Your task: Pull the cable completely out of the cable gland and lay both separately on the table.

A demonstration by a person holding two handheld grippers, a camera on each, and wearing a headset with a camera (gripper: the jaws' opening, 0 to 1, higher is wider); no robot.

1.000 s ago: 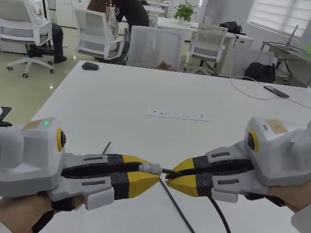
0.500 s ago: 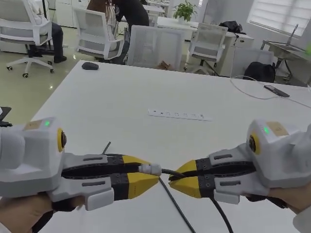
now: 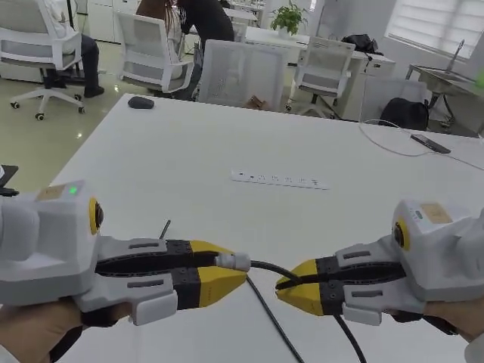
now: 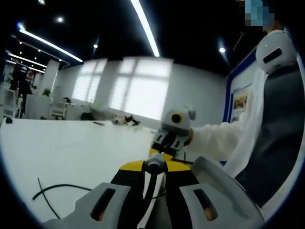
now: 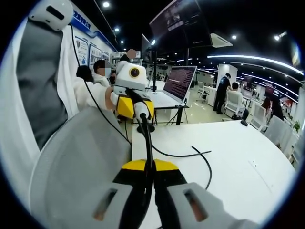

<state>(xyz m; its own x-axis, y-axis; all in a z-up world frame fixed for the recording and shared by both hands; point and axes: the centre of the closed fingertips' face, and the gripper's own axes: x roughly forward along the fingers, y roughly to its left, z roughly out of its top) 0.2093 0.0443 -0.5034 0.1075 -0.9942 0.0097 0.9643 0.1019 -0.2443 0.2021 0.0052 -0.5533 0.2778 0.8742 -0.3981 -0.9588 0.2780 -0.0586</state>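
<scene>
Two handheld grippers faced each other tip to tip low over the white table, splitting the job between them. On the left, the left gripper was clamped on the white cable gland, its jaws closed around the fitting so that it served as the anchor; the person's hand held it roughly level, pointing right. Between the two, a short bowed length of black cable ran out of the gland's mouth, evidently not yet drawn free. On the right, the right gripper pinched that cable just clear of the gland, jaws closed on it, and sat slightly lower than its partner, pointing left, a pose that looked set for a straight pull away along the cable's line. More cable trailed down below the grippers towards the table's near edge. Neither gland nor cable lay on the table by itself, so the separation appeared unfinished. Farther back, a white power strip lay flat on the table
</scene>
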